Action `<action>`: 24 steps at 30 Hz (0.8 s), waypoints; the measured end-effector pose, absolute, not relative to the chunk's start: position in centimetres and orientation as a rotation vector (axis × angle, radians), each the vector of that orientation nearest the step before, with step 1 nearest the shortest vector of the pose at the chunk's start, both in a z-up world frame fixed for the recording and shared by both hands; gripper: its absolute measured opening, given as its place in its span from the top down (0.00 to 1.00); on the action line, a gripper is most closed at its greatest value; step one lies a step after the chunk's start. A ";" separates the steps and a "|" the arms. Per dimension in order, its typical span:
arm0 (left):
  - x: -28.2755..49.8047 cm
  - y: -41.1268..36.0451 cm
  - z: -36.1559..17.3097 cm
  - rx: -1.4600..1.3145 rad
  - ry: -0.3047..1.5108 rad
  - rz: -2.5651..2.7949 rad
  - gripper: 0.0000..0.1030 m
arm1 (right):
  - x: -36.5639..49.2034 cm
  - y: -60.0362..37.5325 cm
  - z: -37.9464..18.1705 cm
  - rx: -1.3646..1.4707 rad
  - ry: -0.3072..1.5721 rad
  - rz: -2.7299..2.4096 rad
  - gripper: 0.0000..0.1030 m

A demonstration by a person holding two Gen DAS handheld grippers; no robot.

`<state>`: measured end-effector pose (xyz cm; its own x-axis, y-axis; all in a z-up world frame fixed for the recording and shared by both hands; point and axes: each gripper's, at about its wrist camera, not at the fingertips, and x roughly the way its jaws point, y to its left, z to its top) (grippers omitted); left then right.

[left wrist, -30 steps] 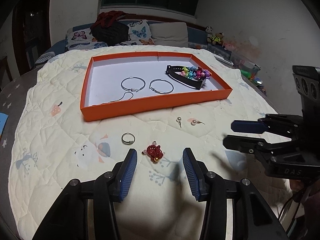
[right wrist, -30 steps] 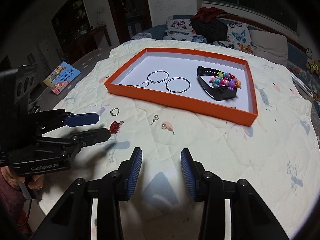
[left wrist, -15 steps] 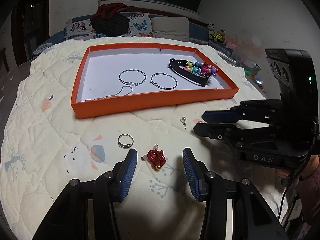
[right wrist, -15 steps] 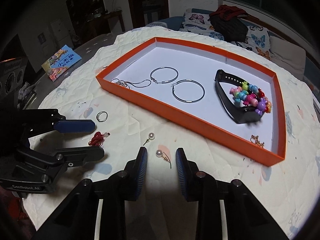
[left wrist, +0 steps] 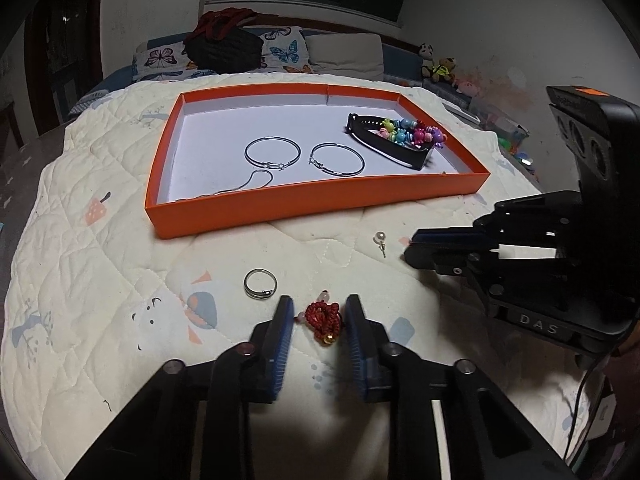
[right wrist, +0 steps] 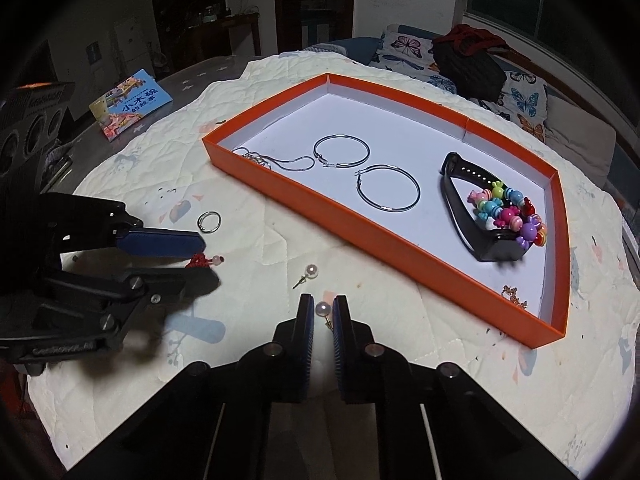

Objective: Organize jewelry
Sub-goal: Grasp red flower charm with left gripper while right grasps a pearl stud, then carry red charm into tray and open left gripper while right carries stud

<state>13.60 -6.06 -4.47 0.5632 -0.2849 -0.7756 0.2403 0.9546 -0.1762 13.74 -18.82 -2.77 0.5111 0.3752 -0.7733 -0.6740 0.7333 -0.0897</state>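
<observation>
A red knot charm [left wrist: 323,318] with a gold bell lies on the quilt between my left gripper's [left wrist: 318,316] blue pads. The jaws are closing and the pads touch its sides. The right wrist view shows that left gripper [right wrist: 208,262] from the side, the charm [right wrist: 200,260] peeking out at its tips. My right gripper [right wrist: 322,312] is shut on a pearl stud earring [right wrist: 322,309] resting on the quilt. In the left wrist view the right gripper [left wrist: 409,248] hides that pearl. The orange tray [left wrist: 320,200] lies beyond both.
A silver ring [left wrist: 260,284] and a second pearl stud [left wrist: 380,238] lie loose on the quilt near the tray. Inside the tray are two hoop earrings [left wrist: 272,152], a thin chain [left wrist: 248,184] and a black band with colourful beads [left wrist: 400,140]. A book [right wrist: 130,104] lies far left.
Both grippers came down and forward to the quilt. The left jaws narrowed onto the red charm. The right jaws closed on the pearl stud.
</observation>
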 end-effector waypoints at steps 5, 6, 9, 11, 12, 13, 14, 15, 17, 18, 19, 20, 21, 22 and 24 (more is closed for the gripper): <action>13.5 -6.1 -4.5 -0.040 0.914 -0.304 0.83 | 13.3 -19.3 -2.6 -0.379 0.815 0.655 0.91; 13.4 -6.2 -4.4 -0.036 0.910 -0.304 0.83 | 13.2 -19.4 -2.5 -0.366 0.816 0.656 0.91; 13.2 -6.2 -3.9 -0.039 0.898 -0.313 0.83 | 13.0 -19.9 -2.0 -0.325 0.815 0.659 0.91; 13.1 -6.1 -3.3 -0.056 0.888 -0.323 0.83 | 13.1 -20.1 -1.4 -0.300 0.810 0.660 0.91; 13.1 -6.0 -2.9 -0.070 0.882 -0.331 0.84 | 13.2 -20.2 -1.1 -0.290 0.805 0.659 0.91; 13.2 -5.9 -2.4 -0.080 0.874 -0.338 0.84 | 13.2 -20.4 -0.6 -0.279 0.797 0.657 0.91; 13.3 -5.8 -1.9 -0.088 0.864 -0.344 0.84 | 13.3 -20.4 -0.3 -0.272 0.791 0.657 0.91; 13.6 -5.7 -1.3 -0.093 0.851 -0.349 0.84 | 13.5 -20.6 0.3 -0.263 0.781 0.656 0.91; 14.3 -5.5 0.0 -0.099 0.826 -0.355 0.84 | 13.8 -20.7 1.3 -0.255 0.756 0.647 0.91; 14.7 -5.5 0.5 -0.099 0.818 -0.356 0.84 | 14.1 -20.8 1.9 -0.249 0.743 0.644 0.91; 15.2 -5.5 1.0 -0.096 0.809 -0.356 0.84 | 14.4 -20.8 2.3 -0.241 0.734 0.642 0.91; 15.8 -5.4 1.5 -0.090 0.798 -0.354 0.84 | 14.8 -20.9 2.7 -0.234 0.727 0.640 0.91; 16.4 -5.3 1.8 -0.082 0.793 -0.347 0.84 | 15.3 -20.9 3.0 -0.230 0.719 0.632 0.91; 17.1 -5.3 2.0 -0.078 0.792 -0.344 0.84 | 15.7 -20.9 3.1 -0.229 0.715 0.625 0.91; 18.5 -5.2 2.2 -0.076 0.794 -0.344 0.83 | 16.8 -20.8 3.1 -0.220 0.717 0.615 0.91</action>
<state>18.49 -5.24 2.17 0.6490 -0.3305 -0.6852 0.2735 0.9419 -0.1952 16.77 -20.85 3.10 0.5877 0.4502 -0.6723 -0.5960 0.8028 0.0167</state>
